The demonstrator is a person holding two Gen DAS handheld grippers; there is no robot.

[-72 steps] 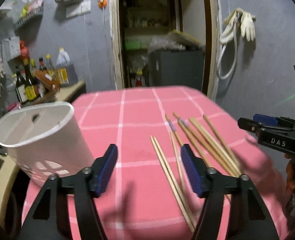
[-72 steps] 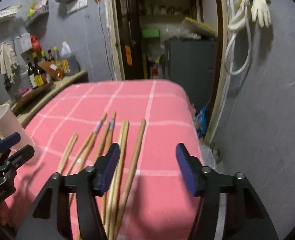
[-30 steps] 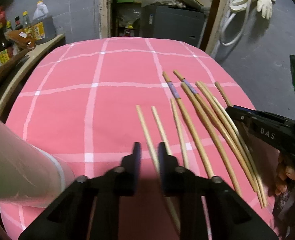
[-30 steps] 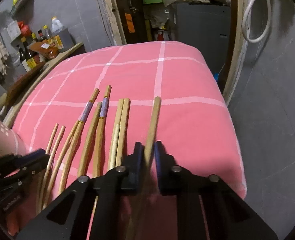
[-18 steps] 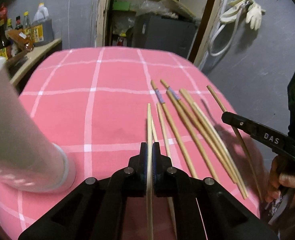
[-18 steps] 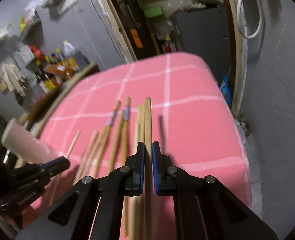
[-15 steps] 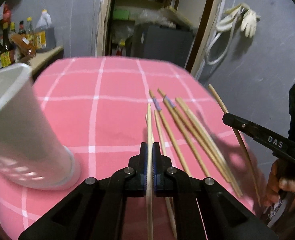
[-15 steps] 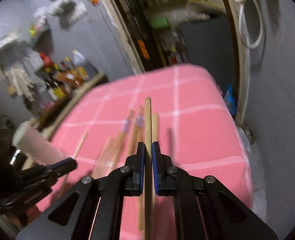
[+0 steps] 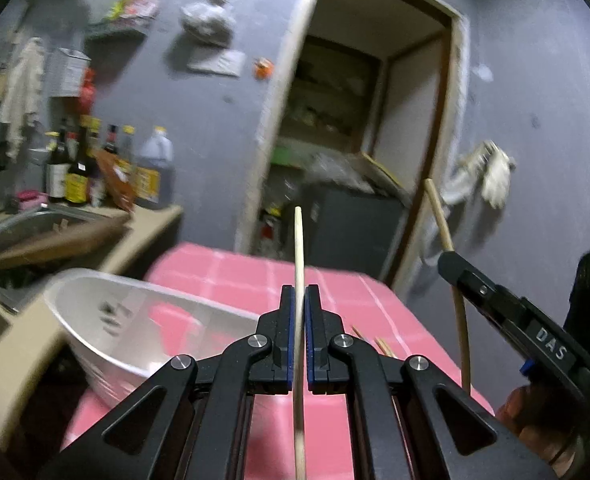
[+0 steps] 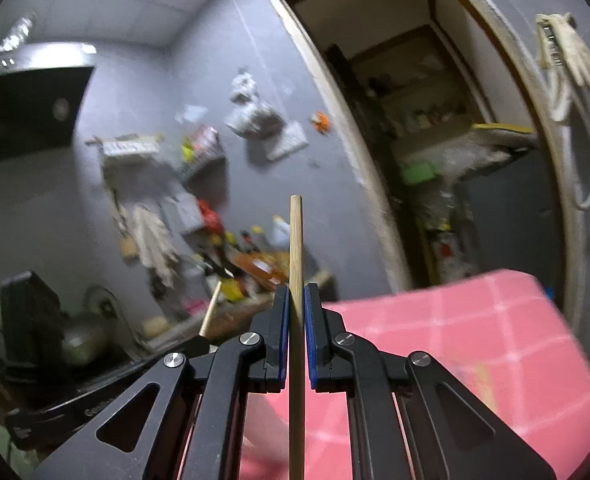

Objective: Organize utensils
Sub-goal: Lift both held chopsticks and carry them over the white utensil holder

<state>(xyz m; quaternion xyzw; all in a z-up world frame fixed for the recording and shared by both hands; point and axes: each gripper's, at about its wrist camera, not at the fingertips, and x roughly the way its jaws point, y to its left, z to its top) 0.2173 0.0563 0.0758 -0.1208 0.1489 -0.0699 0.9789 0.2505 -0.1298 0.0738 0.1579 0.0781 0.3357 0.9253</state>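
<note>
My left gripper [image 9: 299, 292] is shut on a thin pale chopstick [image 9: 298, 248] that sticks out past the fingertips, lifted above the pink checked table [image 9: 327, 284]. The white utensil holder [image 9: 135, 320] lies tilted at the lower left, its mouth facing me. My right gripper [image 10: 296, 294] is shut on a thicker wooden chopstick [image 10: 296, 240], raised and pointing level. In the left wrist view the right gripper [image 9: 451, 258] shows at the right, the wooden chopstick [image 9: 441, 216] in it. A few chopstick tips [image 9: 379, 344] peek out on the cloth.
A counter [image 9: 95, 232] with bottles [image 9: 75, 168] and a sink [image 9: 27, 220] stands to the left of the table. An open doorway [image 9: 355, 140] with a dark cabinet [image 9: 355, 224] lies behind. Gloves [image 9: 491, 172] hang on the grey wall. A hand [image 9: 535, 420] holds the right gripper.
Both grippers shut on a chopstick each, lifted them off the cloth and tipped up toward level. The table has dropped low in both views, and the holder now lies closer in the left view.
</note>
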